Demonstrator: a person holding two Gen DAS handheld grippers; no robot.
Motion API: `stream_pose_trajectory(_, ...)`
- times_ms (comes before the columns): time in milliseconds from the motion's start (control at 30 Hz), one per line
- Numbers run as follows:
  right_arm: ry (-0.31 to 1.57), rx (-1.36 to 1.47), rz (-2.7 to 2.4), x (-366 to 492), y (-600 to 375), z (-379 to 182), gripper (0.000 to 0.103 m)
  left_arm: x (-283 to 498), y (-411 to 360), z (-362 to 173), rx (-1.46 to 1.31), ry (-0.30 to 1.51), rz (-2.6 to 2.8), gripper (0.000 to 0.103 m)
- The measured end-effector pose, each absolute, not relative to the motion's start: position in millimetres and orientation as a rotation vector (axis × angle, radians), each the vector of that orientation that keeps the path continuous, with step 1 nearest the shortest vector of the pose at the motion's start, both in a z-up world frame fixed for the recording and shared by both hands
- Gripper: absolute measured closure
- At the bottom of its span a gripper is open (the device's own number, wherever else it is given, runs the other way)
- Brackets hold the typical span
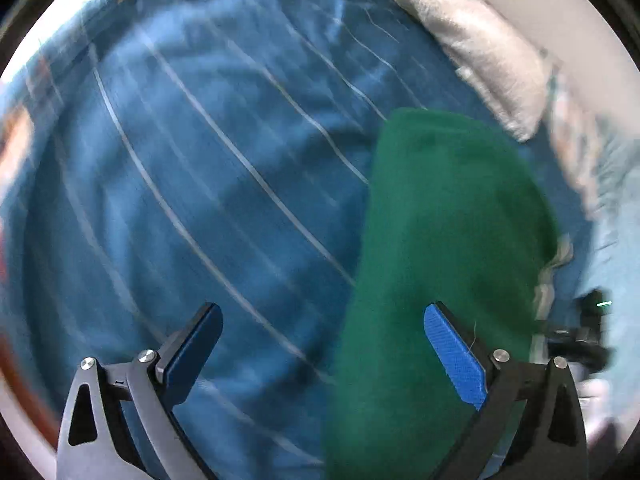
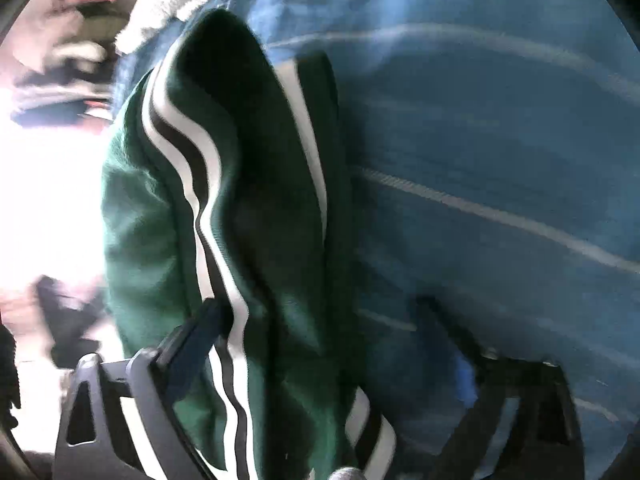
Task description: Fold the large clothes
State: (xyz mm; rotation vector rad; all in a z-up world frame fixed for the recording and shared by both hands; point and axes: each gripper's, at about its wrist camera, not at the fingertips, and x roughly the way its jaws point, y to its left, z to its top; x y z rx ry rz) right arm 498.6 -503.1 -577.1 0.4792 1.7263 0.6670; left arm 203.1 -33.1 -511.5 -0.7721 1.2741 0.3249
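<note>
Below your left gripper (image 1: 322, 344), a blue bedspread (image 1: 192, 184) with thin pale stripes fills most of the left wrist view. Both jaws stand spread wide; nothing sits between the blue pads (image 1: 454, 354), which hang over the boundary where bedspread meets cloth. To the right lies the green garment (image 1: 448, 240), folded into a long, narrow band running from the lower edge of the view up toward the middle. Its far end stops short of a cream fringed throw (image 1: 476, 48) lying along the upper right. A dark object at the right edge is too blurred to name.

Seen from your right gripper (image 2: 324, 344), the same green garment (image 2: 256, 208) shows white and black side stripes (image 2: 204, 184) curving along its length. The jaws are spread wide. The left finger (image 2: 188, 344) lies against the garment's striped edge, and the right finger (image 2: 472, 360), blurred, is over the bedspread (image 2: 480, 140); the cloth passes between them without being pinched. Fabric bulges in soft ridges rather than lying flat. Bright glare and blurred shapes occupy the left margin of this view.
</note>
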Motion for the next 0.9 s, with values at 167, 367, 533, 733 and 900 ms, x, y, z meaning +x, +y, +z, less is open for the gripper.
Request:
stream_pose_trajectory(167, 1.782, 0.642, 0.865, 497.1, -464.9, -596.8, 0.007, 202.7, -32.3, -522.3, -0.895, 1.238, 0.208, 0.000)
stream_pose_trajectory(367, 1.739, 0.786, 0.713, 483.4, -473.4, -590.5, 0.058, 212.3, -30.7, -528.0, -0.915, 1.282, 0.061, 0.000)
stream_pose_trajectory(533, 1.715, 1.066, 0.588, 429.8, -488.6, -564.3, 0.065, 211.6, -12.0, -521.7, -0.865, 1.326, -0.014, 0.000)
stream_pose_trajectory(733, 1.684, 1.140, 0.422, 358.5, -495.0, -564.2, 0.056, 243.9, -0.5, -525.9, -0.811, 1.374, -0.211, 0.000)
stream_pose_trajectory(900, 1.576, 1.242, 0.369, 343.8, -505.8, -603.4, 0.037, 282.0, -15.2, -534.5, -0.719, 1.412, -0.386, 0.000)
